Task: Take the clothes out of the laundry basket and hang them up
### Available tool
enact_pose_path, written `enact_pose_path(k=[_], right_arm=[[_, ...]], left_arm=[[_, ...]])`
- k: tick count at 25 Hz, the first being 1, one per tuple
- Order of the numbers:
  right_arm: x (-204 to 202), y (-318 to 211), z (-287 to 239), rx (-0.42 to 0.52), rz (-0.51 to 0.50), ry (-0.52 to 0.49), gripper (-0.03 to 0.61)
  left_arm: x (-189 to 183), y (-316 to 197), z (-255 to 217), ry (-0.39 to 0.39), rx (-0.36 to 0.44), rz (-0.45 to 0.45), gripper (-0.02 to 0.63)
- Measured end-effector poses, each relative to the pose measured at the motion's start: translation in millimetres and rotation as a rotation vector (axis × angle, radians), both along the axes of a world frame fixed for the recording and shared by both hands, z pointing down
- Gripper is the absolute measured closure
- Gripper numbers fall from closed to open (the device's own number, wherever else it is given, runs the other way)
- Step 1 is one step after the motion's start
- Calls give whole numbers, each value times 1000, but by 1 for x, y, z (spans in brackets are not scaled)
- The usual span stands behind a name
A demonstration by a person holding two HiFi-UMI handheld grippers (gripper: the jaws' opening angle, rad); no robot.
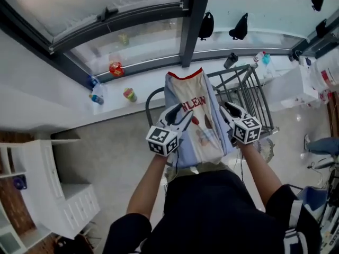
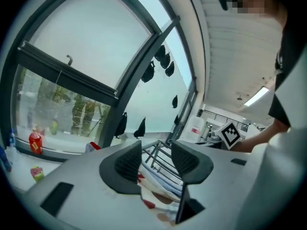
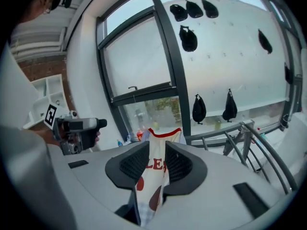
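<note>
in front of the person's chest, just near of the drying rack (image 1: 249, 89), the shirt (image 1: 193, 123) is held up and spread between the 2 grippers. its red-trimmed collar is at the far end and its hem is down by the person's waist. the right gripper (image 3: 156, 152) has it on the right edge: its fingers (image 3: 178, 166) stand narrow, with the printed cloth filling the gap between the pads. the left gripper (image 2: 156, 150) takes the left edge. its fingers (image 2: 128, 163) stand wider, and a thick bunched fold sits low between them, seemingly pinched there, while the tips show open space with the rack beyond.

the step in hand looks like carrying the shirt over to the rack. i would firm up the left hold first, since a fat fold seated so deep may slip out once the cloth is pulled taut. both hands should travel together and level so the shirt stays spread, not twisted, with the hem lifted clear of the near rail. i would lay it across 1 bar with roughly equal lengths on each side and let go only when it rests there. the window (image 1: 132, 46) lies well beyond and plays no part.
</note>
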State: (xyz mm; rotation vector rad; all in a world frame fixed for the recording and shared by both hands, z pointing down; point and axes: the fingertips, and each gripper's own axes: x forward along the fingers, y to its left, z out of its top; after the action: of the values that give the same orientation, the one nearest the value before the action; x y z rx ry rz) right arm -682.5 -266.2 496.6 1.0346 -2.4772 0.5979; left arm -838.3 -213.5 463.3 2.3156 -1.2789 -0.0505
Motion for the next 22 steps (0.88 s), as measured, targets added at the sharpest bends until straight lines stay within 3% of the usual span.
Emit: enact_pose_path(k=[2, 6, 11, 15, 18, 22], right_arm=[[20, 20, -13, 26, 72, -23, 541], [63, 60, -36, 54, 160, -47, 578], [135, 95, -59, 93, 288, -94, 578], [203, 145, -63, 143, 372, -89, 578], [253, 190, -65, 161, 408, -108, 578], [332, 260, -64, 199, 481, -77, 578]], left_arm=[[16, 16, -1, 7, 15, 40, 510], [45, 48, 1, -14, 10, 59, 598], [101, 71, 2, -20, -44, 120, 603], [165, 92, 4, -48, -39, 213, 603], [216, 110, 0, -97, -24, 235, 603], [298, 149, -2, -108, -14, 285, 603]])
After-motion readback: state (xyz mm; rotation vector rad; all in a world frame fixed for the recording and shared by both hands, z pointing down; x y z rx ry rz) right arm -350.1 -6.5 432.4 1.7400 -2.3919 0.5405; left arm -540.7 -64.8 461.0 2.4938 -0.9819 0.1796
